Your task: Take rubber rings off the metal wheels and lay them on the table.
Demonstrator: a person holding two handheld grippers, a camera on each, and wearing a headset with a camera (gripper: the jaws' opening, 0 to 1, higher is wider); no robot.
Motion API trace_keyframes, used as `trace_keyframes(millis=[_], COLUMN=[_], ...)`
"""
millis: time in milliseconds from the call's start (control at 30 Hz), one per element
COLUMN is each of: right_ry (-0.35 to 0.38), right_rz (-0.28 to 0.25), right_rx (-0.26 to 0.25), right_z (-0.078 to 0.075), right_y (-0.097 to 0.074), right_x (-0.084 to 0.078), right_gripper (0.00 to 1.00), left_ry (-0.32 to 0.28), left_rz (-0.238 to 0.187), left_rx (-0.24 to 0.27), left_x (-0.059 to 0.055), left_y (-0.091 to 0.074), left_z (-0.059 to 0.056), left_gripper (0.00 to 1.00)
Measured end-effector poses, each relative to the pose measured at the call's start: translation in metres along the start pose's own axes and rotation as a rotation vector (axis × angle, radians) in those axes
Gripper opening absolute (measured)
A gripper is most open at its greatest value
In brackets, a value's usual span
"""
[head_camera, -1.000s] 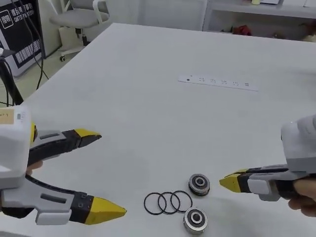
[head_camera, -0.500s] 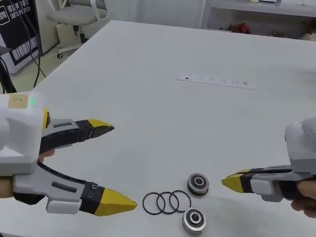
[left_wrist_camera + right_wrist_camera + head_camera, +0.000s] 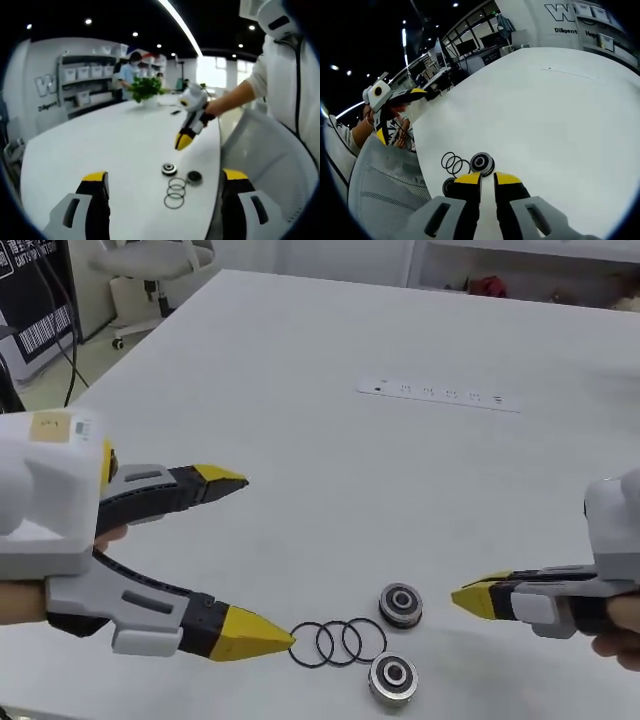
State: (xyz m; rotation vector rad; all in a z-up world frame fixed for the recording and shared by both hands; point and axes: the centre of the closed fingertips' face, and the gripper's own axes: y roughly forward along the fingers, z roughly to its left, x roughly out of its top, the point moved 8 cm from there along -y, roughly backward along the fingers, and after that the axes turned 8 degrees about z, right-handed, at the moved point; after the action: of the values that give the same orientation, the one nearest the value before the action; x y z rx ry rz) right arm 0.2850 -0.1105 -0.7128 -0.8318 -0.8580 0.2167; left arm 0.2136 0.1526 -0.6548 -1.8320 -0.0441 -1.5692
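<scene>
In the head view the left gripper (image 3: 250, 558) fills the lower left, its jaws spread wide and holding nothing, the lower yellow tip just beside the leftmost of three rubber rings (image 3: 338, 642). The rings lie overlapped in a row on the white table (image 3: 300, 420) at the bottom centre. Two metal wheels (image 3: 401, 605) lie just right of the rings, one above and one below the row's end. The right gripper (image 3: 470, 598) comes in from the right edge, its tips close together, pointing at the upper wheel. In the left gripper view the rings and both wheels sit low in the centre, between its parted jaws. In the right gripper view its jaws stand nearly pressed together with a thin slit, pinching nothing, and one wheel lies just beyond the tips. Whether a dark ring remains on either wheel cannot be told. The left tip could scatter the laid rings if it sweeps sideways, and a loose wheel may skid when nudged from one side.
</scene>
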Motion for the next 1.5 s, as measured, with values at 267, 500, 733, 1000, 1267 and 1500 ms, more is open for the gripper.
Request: trace_keyframes(millis=[267, 500, 733, 1000, 1267, 1500], right_ry=[0.002, 0.006, 0.005, 0.008, 0.003, -0.012], right_rz=[-0.014, -0.013, -0.025, -0.045, -0.055, -0.059], right_rx=[0.008, 0.013, 0.024, 0.031, 0.039, 0.062], right_z=[-0.005, -0.007, -0.006, -0.01, -0.012, -0.01], right_y=[0.001, 0.005, 0.007, 0.004, 0.006, 0.009], right_x=[0.001, 0.001, 0.002, 0.001, 0.001, 0.001], right_gripper=[0.07, 0.07, 0.07, 0.07, 0.08, 0.08], left_ry=[0.001, 0.151, 0.16, 0.177, 0.185, 0.191], left_rz=[0.007, 0.166, 0.153, 0.133, 0.118, 0.11], left_rx=[-0.015, -0.019, -0.044, -0.074, -0.098, -0.123], left_x=[0.002, 0.005, 0.016, 0.029, 0.035, 0.034], left_y=[0.008, 0.013, 0.024, 0.034, 0.047, 0.059], left_z=[0.002, 0.007, 0.007, 0.009, 0.011, 0.013], left_gripper=[0.94, 0.88, 0.88, 0.87, 0.82, 0.73])
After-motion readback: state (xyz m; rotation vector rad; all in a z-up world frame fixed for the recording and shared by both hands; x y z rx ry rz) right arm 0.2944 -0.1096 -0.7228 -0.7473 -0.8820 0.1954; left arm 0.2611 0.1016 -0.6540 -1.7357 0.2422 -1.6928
